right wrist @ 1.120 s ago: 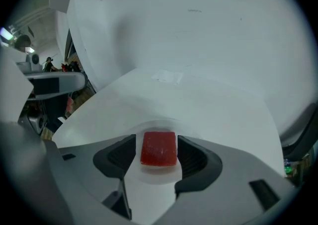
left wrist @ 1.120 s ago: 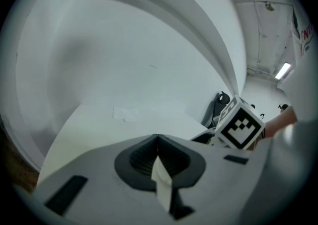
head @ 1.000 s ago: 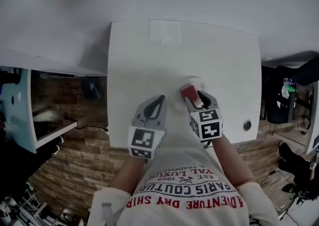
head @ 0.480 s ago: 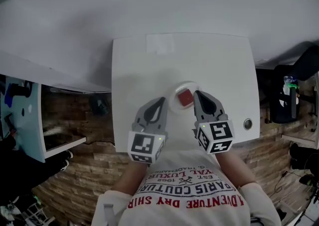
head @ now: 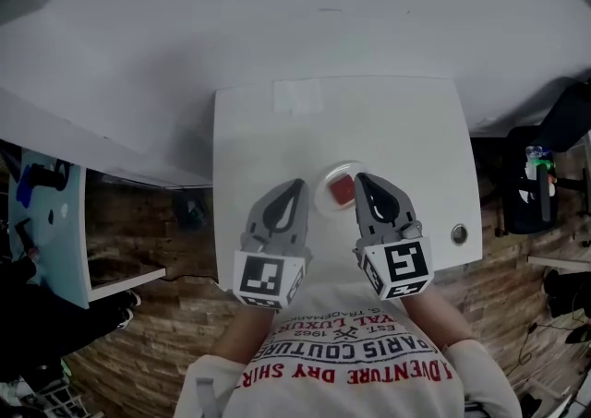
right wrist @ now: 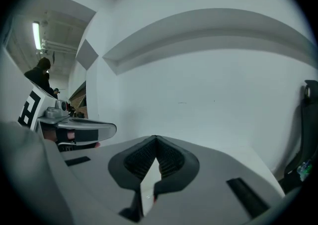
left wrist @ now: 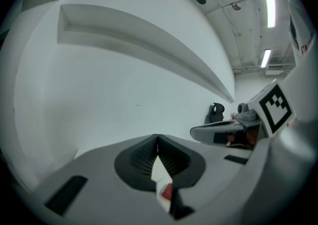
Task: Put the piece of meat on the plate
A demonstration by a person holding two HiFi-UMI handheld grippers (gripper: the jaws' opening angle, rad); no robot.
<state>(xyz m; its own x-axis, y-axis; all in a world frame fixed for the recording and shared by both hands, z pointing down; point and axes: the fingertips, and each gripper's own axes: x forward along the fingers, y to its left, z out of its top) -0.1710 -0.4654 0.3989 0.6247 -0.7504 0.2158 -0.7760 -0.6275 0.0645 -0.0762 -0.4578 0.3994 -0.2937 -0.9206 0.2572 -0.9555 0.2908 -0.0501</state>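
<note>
A small red piece of meat [head: 342, 189] lies on a round white plate [head: 320, 197] near the middle of the white table [head: 388, 130]. My left gripper [head: 295, 185] hovers just left of the plate, shut and empty. On the plate's right side, my right gripper [head: 360, 178] is also shut with nothing in it. In the left gripper view the jaws [left wrist: 157, 137] meet at the tip, and a bit of the red meat [left wrist: 166, 191] shows through the gap below them. The right gripper view shows closed jaws [right wrist: 155, 139] pointing at a bare white wall.
A pale rectangular patch [head: 297, 95] lies at the table's far edge. A round metal grommet [head: 459, 234] sits near the front right corner. A light blue shelf unit [head: 46, 222] stands at the left, dark clutter [head: 531, 185] at the right.
The right gripper, open around the meat at the plate, has let go, shut and lifted away. Both grippers have risen and tilted up; the meat stays on the plate.
</note>
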